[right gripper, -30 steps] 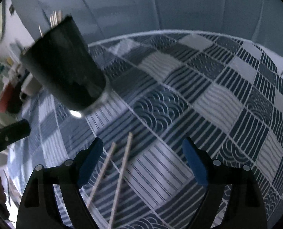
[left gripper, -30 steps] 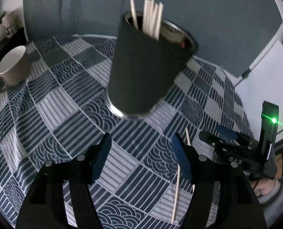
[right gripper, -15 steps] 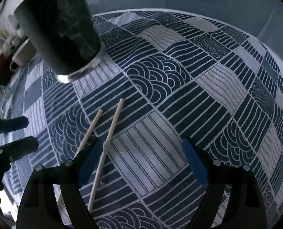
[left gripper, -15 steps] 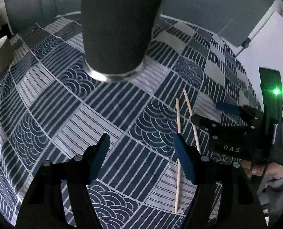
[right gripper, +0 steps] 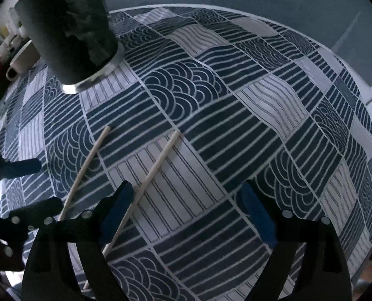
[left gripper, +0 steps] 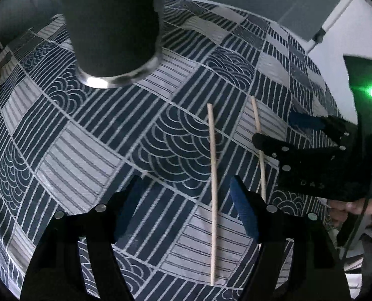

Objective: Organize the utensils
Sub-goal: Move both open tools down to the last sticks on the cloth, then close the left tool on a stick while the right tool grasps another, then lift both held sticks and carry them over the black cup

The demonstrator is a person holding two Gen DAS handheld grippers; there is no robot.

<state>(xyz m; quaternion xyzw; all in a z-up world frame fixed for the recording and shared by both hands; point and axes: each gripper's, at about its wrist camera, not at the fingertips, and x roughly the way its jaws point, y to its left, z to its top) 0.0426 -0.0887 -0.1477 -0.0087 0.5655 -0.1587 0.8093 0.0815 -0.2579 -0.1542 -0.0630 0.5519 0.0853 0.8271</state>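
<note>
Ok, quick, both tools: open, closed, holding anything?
Left tool: open, holding nothing.
Right tool: open, holding nothing.

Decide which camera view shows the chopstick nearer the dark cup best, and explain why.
The left wrist view: that chopstick lies in full length on the cloth, from tip to end, nothing covering it. In the right wrist view the same chopstick sits at the left, its lower end hidden behind the other tool.
</note>
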